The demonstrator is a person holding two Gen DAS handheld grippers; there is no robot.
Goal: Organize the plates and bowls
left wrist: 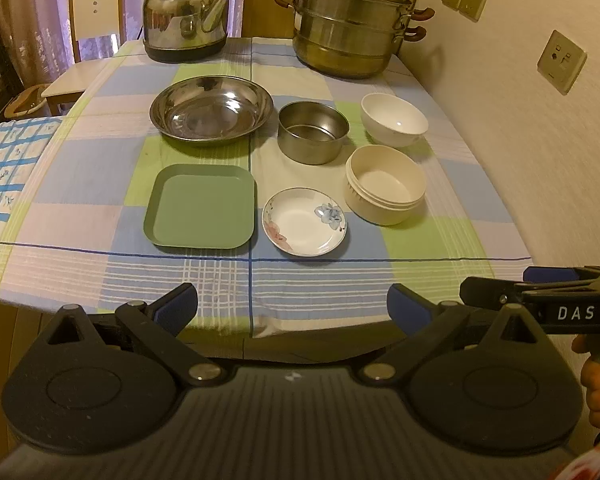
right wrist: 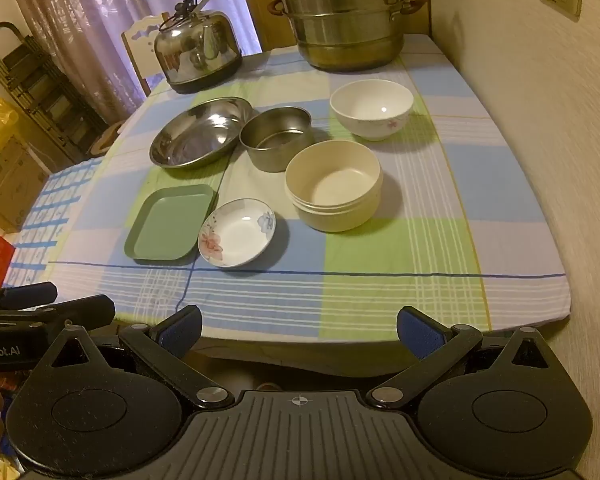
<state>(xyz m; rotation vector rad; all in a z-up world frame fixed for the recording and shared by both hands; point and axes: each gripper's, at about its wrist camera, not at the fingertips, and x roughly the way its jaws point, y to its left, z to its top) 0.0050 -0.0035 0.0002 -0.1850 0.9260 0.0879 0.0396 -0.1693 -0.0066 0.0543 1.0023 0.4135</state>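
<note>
On the checked tablecloth lie a green square plate [left wrist: 201, 206] [right wrist: 170, 222], a small flowered saucer [left wrist: 304, 222] [right wrist: 237, 233], a wide steel plate [left wrist: 211, 110] [right wrist: 198, 132], a steel bowl [left wrist: 313, 132] [right wrist: 277, 142], a white china bowl [left wrist: 394, 120] [right wrist: 371, 109] and a cream plastic bowl [left wrist: 385, 184] [right wrist: 334, 184]. My left gripper [left wrist: 292, 306] is open and empty before the table's front edge. My right gripper [right wrist: 299, 330] is open and empty, also at the front edge, to the right of the left one.
A steel kettle [left wrist: 186, 12] [right wrist: 198, 54] and a stacked steamer pot [left wrist: 350, 20] [right wrist: 342, 16] stand at the table's back. A wall [left wrist: 540, 140] runs along the right edge. A chair [left wrist: 88, 40] stands at the far left.
</note>
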